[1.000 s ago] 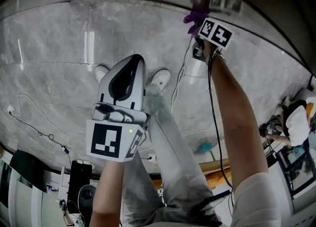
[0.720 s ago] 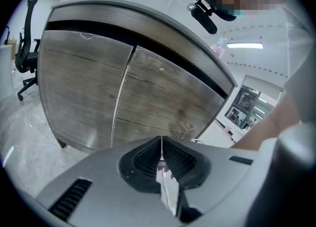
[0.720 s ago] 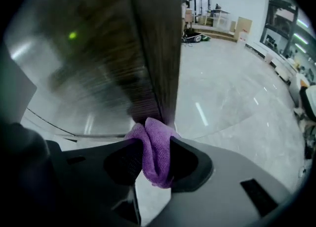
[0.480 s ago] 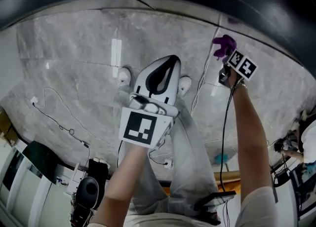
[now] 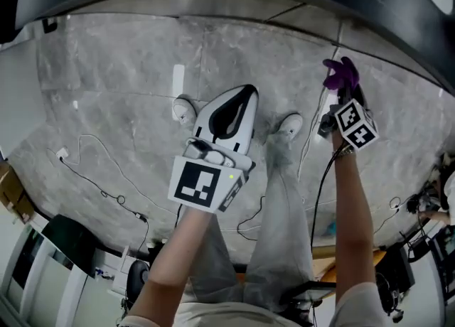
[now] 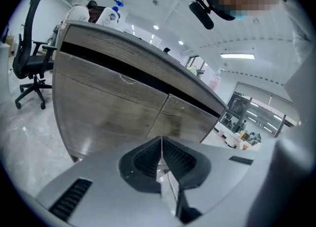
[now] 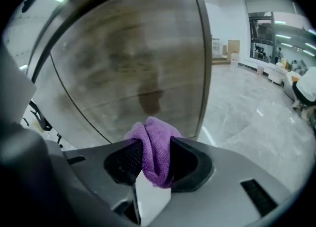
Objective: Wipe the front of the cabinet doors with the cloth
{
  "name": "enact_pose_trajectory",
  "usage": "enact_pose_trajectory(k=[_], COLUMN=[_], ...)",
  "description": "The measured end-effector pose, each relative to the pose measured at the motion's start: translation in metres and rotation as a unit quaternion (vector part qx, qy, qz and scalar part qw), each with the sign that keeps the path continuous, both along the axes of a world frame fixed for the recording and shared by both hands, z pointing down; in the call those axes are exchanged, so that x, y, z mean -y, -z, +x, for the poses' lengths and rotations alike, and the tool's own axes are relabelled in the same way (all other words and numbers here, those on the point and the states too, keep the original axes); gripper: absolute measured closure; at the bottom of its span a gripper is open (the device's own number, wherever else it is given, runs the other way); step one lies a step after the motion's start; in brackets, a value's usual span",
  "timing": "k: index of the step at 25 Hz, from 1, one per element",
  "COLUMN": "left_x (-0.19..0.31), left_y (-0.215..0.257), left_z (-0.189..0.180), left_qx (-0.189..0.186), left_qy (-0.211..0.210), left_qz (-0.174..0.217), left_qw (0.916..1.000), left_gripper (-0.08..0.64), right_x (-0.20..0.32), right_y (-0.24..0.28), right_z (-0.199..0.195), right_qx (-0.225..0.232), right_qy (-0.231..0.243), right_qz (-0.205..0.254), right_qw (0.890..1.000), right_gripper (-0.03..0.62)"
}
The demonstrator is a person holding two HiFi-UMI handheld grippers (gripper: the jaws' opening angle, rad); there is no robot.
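Closest to us, in our right hand, the right gripper (image 7: 154, 164) has its two black ribbed jaws pinched tight on a bunched purple microfibre cloth (image 7: 153, 132), whose fold bulges out above them. In our left hand, the white-and-black left gripper (image 6: 161, 142) has its jaws pressed together with nothing between them.

In the head view the left gripper hangs over our grey trousers (image 5: 281, 205) about where it was half a second ago, and further right than a second ago. The right gripper and its cloth have slid lower and to the right over that same second, and the dark cabinet edge now fills more of the top of the view.

Below the grippers our white shoes (image 5: 185, 109) stand on the grey marble-patterned floor (image 5: 106, 105), where thin black cables (image 5: 106, 176) trail.

Just beyond the cloth are the grey-brown wood-grain cabinet doors (image 7: 128, 58). The cloth is close before one of them, but we cannot tell whether it touches. The left gripper view shows two doors shut, meeting at a seam under a dark recess. A white spray bottle with a blue top (image 6: 109, 14) stands on the cabinet top. Further left, a black office chair (image 6: 29, 48) stands on the floor.
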State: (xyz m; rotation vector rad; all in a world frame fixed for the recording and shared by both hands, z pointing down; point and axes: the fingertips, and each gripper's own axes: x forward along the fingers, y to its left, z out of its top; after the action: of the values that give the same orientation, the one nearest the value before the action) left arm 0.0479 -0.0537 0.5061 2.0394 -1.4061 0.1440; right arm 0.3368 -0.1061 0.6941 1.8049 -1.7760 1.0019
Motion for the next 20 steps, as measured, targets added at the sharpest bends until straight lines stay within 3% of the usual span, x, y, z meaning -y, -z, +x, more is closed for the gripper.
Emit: enact_pose_trajectory(k=[5,11,13,16,20], left_x=[-0.009,0.007,0.010,0.017,0.025], left_y=[0.015,0.045,0.048,0.058,0.060], left_z=[-0.066,-0.140,-0.162,-0.179,-0.196], left_qx=[-0.009,-0.027,-0.035,-0.036,-0.035], left_qy=[-0.029,-0.045,-0.043,-0.037,-0.024], left_qz=[-0.006,0.025,0.025,0.040,0.046], left_qw=[0.9995,0.9983,0.9982,0.9979,0.9980], left_gripper=[0.543,0.543,0.543,0.543,0.543], right_x=[0.012,0.046,0.058,0.069,0.066], right_y=[0.072,0.175,0.202,0.223,0.223], right_z=[-0.115,-0.204,-0.232,-0.248,-0.244], right_qx=[0.069,0.048,0.033,-0.002,-0.017], right_qy=[-0.015,-0.037,-0.024,-0.004,-0.018], right_qz=[0.069,0.193,0.219,0.233,0.230], right_qw=[0.995,0.979,0.975,0.973,0.973], right_gripper=[0.454,0.453,0.453,0.453,0.453])
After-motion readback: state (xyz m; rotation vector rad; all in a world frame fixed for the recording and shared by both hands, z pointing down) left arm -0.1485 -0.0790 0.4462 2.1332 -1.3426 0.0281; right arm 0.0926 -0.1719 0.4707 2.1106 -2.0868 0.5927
